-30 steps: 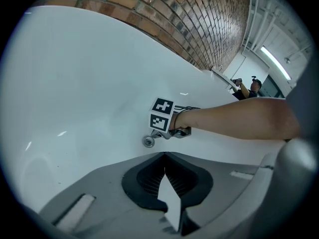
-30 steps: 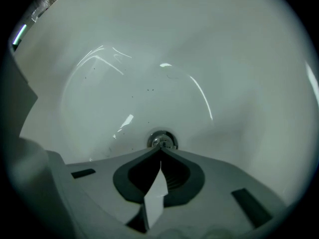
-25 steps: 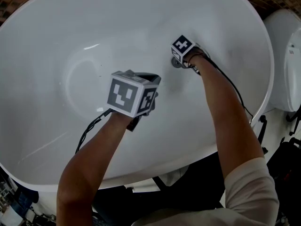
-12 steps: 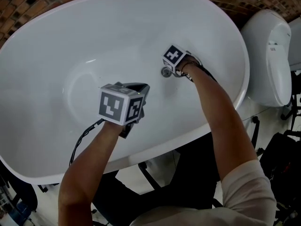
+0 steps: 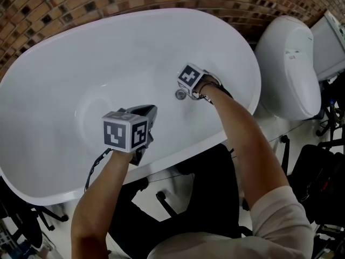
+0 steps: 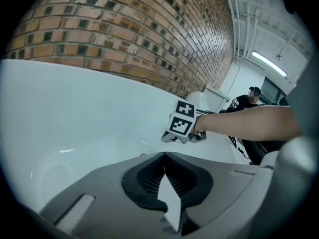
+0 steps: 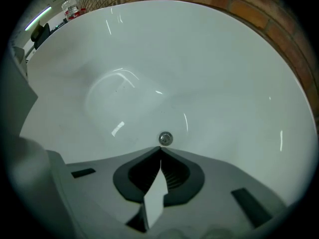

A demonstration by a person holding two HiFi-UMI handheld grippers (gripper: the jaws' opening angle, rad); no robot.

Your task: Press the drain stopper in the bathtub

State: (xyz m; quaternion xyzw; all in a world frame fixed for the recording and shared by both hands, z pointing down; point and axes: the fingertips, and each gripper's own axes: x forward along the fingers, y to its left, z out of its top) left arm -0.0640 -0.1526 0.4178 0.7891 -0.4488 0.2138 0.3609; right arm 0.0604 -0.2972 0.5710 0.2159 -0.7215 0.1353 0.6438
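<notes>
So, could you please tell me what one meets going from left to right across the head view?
left gripper → drain stopper → toilet. The right gripper is left out, since it overlaps the drain stopper.

We look down into a room backed by a wall of red-brown brick (image 5: 108,4) dotted with small dark insets. At the right stands a white toilet (image 5: 285,63). The floor (image 5: 172,183) is pale and smooth, and black legs of a stand or chair (image 5: 168,201) rest on it. Dark gear (image 5: 315,182) sits at the lower right, too dim to name. In the left gripper view the brick meets a white ceiling (image 6: 259,19), where a long strip light (image 6: 269,63) glows.
</notes>
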